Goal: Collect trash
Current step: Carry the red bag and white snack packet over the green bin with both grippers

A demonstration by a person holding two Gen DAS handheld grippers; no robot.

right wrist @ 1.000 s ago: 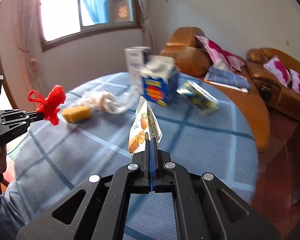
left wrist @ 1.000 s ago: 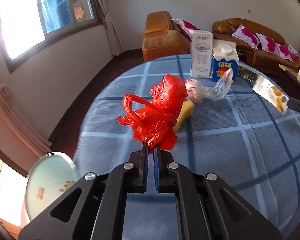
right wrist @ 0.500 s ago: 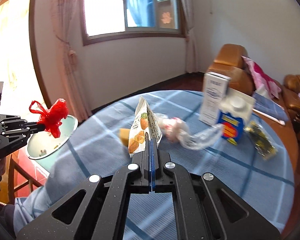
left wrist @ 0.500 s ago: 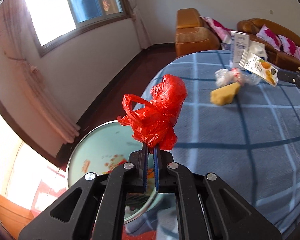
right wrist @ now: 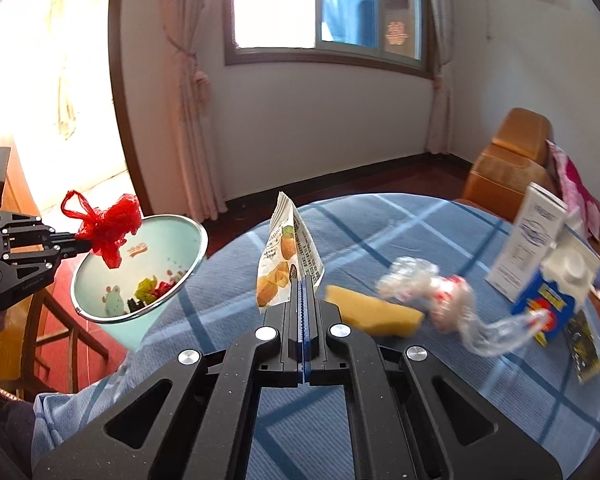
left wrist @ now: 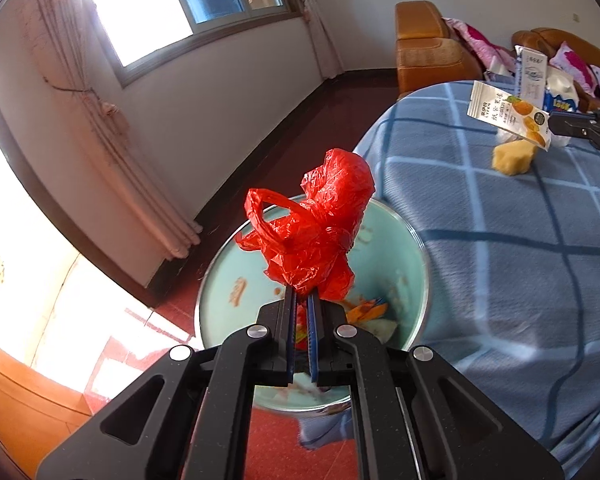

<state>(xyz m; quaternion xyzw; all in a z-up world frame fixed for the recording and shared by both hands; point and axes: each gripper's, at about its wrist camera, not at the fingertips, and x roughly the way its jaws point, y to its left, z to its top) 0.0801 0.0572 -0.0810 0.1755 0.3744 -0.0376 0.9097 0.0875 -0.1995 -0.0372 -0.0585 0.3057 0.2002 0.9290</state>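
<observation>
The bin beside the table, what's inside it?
The bin holds some small scraps, yellow-green, red and dark, near the bottom. The red bag in the left gripper hides part of it.

We are looking at a home living room: orange leather sofas (left wrist: 428,46) carrying pink floral cushions (left wrist: 576,64), a curtained window (right wrist: 328,8), dark red floor (left wrist: 296,448), a round worktop (right wrist: 380,360) wearing a blue checked cloth, milk cartons (right wrist: 540,248) standing on it, a pale green bin (right wrist: 140,264) sitting beside it.
</observation>
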